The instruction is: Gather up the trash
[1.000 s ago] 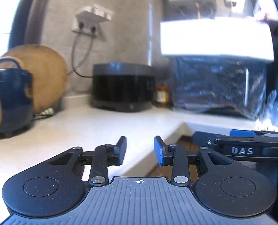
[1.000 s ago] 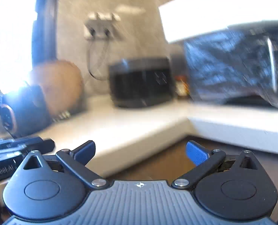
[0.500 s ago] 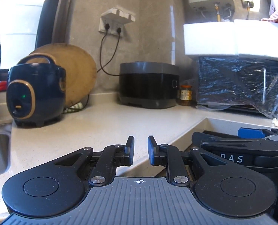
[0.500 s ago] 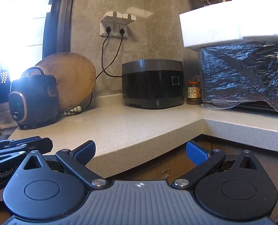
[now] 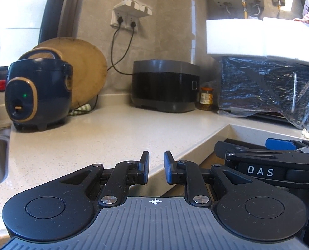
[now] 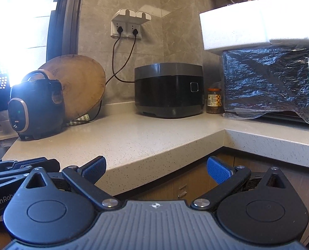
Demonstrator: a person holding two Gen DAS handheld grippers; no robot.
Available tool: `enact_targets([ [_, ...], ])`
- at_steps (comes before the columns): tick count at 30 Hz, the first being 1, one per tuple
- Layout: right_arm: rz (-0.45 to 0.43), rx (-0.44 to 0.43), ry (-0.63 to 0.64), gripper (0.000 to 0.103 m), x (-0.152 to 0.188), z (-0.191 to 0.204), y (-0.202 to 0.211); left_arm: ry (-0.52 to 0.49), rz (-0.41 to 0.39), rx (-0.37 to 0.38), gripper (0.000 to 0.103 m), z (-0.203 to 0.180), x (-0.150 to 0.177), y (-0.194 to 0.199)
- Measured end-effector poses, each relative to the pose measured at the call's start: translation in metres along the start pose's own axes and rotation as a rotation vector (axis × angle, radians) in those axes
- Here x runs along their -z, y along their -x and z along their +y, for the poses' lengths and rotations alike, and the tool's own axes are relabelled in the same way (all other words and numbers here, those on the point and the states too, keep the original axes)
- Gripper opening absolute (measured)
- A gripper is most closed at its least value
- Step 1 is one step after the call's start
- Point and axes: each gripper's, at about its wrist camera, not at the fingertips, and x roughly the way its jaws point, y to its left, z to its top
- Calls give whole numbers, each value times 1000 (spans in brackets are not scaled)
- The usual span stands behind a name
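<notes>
While both grippers sit empty, L (image 5: 156,170) nearly closed, R (image 6: 156,169) wide; jar (image 5: 206,99) w/ brownish contents by cooker (image 5: 164,85)

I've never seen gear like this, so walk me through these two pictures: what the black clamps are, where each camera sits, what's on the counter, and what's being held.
No robot here: a person carries a two-finger clamp in each hand, and each clamp has a camera looking forward along its fingers. One picture is from the left gripper, its jaws narrow with a gap and nothing between them. The other is from the right gripper, jaws wide open and also empty. Both face a kitchen counter. On it stand a dark blue cooker, a round wooden board leaning on the wall, a black cooker, a small jar and a plastic-wrapped oven. No obvious trash shows yet.
</notes>
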Motion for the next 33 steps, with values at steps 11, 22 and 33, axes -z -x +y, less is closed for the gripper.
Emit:
enact_targets([
  [11, 2, 15, 7, 103, 3, -1, 2, -10, 0, 26, 20, -2, 1, -3],
  [22, 5, 10, 12, 103, 4, -1, 3, -5, -4, 20, 19, -1, 1, -4],
  [33, 12, 10, 8, 103, 5, -2, 3, -2, -5, 23, 19, -2, 1, -4],
])
